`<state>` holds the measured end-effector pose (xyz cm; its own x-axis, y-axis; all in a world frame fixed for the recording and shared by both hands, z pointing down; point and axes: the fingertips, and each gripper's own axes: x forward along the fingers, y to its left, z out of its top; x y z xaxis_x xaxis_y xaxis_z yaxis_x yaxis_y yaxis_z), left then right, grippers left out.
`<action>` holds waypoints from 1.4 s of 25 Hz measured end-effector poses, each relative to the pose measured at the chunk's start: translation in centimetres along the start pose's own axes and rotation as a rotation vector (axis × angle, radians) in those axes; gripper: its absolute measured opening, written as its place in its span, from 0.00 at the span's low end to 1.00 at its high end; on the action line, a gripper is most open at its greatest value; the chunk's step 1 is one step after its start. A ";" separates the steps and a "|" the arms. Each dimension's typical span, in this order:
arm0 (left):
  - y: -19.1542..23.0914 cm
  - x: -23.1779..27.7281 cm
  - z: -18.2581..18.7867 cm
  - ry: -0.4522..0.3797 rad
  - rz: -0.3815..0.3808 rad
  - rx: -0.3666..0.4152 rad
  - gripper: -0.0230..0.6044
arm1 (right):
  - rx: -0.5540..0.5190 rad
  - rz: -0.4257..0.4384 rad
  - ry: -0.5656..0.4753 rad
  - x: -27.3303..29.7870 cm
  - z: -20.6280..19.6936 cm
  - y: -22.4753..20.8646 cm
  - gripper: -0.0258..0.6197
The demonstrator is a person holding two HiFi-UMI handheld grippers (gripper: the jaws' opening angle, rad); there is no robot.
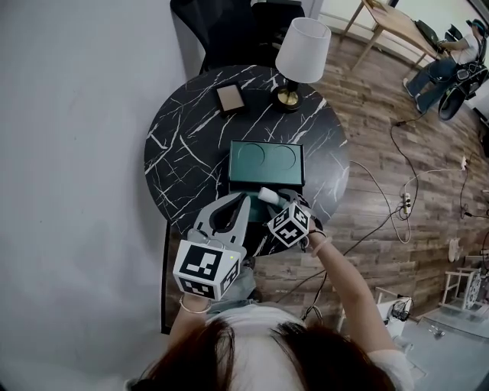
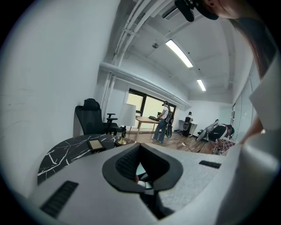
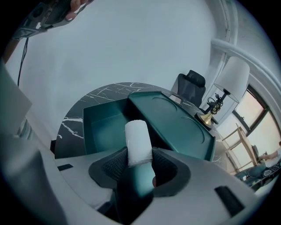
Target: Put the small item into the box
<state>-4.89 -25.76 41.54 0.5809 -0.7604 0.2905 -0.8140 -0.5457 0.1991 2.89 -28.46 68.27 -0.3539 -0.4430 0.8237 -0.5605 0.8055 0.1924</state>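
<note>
A dark green box (image 1: 267,163) lies on the round black marble table (image 1: 183,145). Its lid (image 3: 175,121) is folded back and its tray (image 3: 105,127) is uncovered. My right gripper (image 1: 271,198) is shut on a small white roll (image 3: 138,143), also seen as the roll (image 1: 269,194) at the box's near edge. The roll sticks out beyond the pads, over the tray's near rim. My left gripper (image 1: 229,210) hangs just left of it at the table's front edge. Its jaws stand apart with nothing between the left gripper's (image 2: 141,165) pads.
A table lamp (image 1: 302,50) with a white shade and brass foot stands at the table's far side. A small brown flat case (image 1: 230,98) lies beside the lamp. A black office chair (image 1: 229,23) stands behind the table. Cables run over the wooden floor (image 1: 397,198) to the right.
</note>
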 end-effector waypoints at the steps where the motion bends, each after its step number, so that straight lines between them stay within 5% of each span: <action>1: 0.0 0.0 0.0 0.001 0.001 0.000 0.05 | 0.001 0.005 0.005 0.1 -0.1 0.0 0.32; 35: 1.6 -0.7 -0.6 0.010 0.029 -0.013 0.05 | -0.087 0.072 0.180 2.5 -1.6 1.0 0.36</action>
<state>-6.59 -25.83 42.22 0.5566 -0.7723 0.3061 -0.8308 -0.5187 0.2021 2.66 -28.12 71.33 -0.2465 -0.3119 0.9176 -0.4695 0.8667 0.1685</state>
